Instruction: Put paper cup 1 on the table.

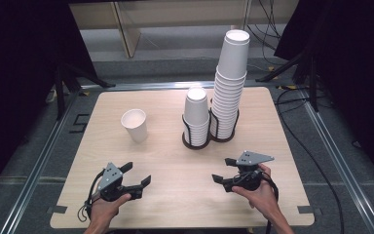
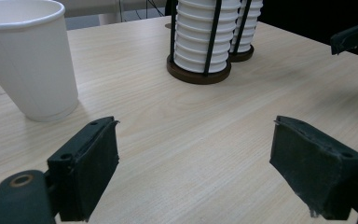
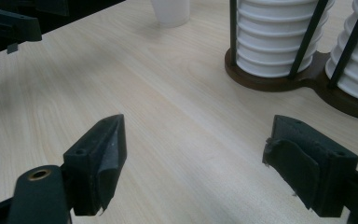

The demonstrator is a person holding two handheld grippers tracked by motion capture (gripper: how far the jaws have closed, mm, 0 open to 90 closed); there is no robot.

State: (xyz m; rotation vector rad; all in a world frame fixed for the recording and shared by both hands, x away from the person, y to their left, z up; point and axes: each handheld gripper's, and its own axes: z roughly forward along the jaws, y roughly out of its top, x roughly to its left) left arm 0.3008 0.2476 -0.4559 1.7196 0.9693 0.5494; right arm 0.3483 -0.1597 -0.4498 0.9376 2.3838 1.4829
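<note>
One loose paper cup (image 1: pixel 134 125) stands left of two racked cup stacks (image 1: pixel 196 119); left gripper (image 1: pixel 135 176) and right gripper (image 1: pixel 223 169) both spread, empty

I hold one pair of tongs in each hand, both low at the near side of the scene. My left tongs (image 1: pixel 137 174) are at the near left; my left hand (image 1: pixel 108 207) grips their body from below, and the jaws point to the right and a little far. The jaws stand wide apart with nothing between them. My right tongs (image 1: pixel 224 170) are at the near right, held by my right hand (image 1: pixel 259 190), and they point to the left, toward the other pair. Their jaws are also apart and hold nothing. The two pairs are well apart and do not touch.
</note>
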